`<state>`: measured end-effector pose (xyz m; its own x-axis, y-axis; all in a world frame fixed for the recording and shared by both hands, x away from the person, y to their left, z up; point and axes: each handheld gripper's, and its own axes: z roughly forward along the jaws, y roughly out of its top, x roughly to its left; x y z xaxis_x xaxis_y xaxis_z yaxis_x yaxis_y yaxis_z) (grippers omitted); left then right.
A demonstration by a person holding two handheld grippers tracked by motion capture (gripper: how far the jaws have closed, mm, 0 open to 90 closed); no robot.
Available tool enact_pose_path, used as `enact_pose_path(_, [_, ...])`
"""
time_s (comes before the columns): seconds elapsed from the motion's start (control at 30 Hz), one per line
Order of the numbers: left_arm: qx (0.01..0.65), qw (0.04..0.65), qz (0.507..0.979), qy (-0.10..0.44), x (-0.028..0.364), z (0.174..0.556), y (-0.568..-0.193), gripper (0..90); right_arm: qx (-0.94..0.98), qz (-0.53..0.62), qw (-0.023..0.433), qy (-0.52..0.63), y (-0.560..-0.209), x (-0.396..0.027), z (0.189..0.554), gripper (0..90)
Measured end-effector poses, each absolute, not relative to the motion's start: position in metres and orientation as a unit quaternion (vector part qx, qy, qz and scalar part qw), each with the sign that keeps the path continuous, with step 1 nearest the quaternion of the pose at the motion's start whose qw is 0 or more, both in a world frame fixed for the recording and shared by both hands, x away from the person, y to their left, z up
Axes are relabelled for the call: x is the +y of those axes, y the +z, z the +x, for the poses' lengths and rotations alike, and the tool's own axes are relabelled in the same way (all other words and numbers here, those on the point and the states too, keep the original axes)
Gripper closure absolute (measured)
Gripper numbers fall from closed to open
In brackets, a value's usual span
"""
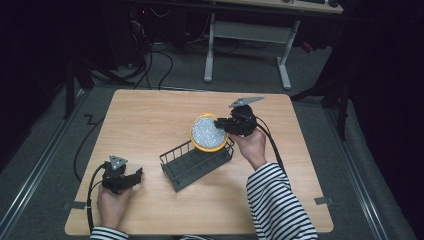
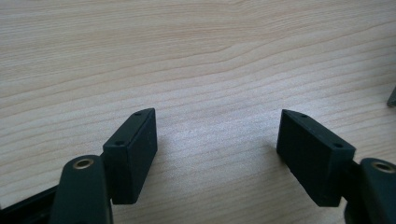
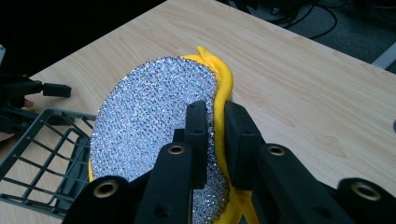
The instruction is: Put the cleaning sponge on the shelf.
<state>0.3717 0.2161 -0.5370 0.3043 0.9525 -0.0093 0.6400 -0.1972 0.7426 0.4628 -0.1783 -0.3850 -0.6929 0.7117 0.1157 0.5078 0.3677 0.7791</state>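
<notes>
Near the table's (image 1: 150, 115) middle, a dark wire basket (image 1: 196, 164) lies askew. Over its far right corner the right gripper (image 1: 224, 125) holds a round scourer (image 1: 207, 132), silver-faced with a yellow rim, jaws clamped on its edge. Toward the near left corner, the left gripper (image 1: 134, 178) rests low over bare wood, jaws wide apart.

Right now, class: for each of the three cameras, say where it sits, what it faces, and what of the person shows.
High view: above the table, looking forward and down; both hands and striped sleeves show.
Left gripper view: on the left gripper, facing bare wood; jaws apart.
Right gripper view: on the right gripper, clamping the yellow sponge.
Shared by the high and right gripper views: sponge and grey wire basket.
</notes>
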Motion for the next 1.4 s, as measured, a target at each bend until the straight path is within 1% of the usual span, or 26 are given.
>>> enact_pose_path(0.27, [0.54, 0.331, 0.737, 0.236, 0.216, 0.372, -0.537, 29.2, 0.822, 0.371, 0.116, 0.417, -0.396, -0.168, 0.467, 80.5])
enact_pose_path(0.73, [0.542, 0.331, 0.736, 0.236, 0.216, 0.372, -0.537, 29.1, 0.837, 0.364, 0.119, 0.391, -0.412, -0.163, 0.471, 79.2])
enact_pose_path(1.23, [0.54, 0.331, 0.737, 0.236, 0.215, 0.372, -0.537, 29.0, 0.848, 0.356, 0.107, 0.376, -0.433, -0.171, 0.457, 79.9])
enact_pose_path(1.33, [0.54, 0.331, 0.738, 0.236, 0.215, 0.372, -0.537, 29.1, 0.85, 0.355, 0.101, 0.375, -0.435, -0.171, 0.456, 78.9])
enact_pose_path(1.4, [0.54, 0.331, 0.737, 0.236, 0.215, 0.372, -0.537, 29.1, 0.849, 0.356, 0.102, 0.376, -0.435, -0.172, 0.455, 75.7])
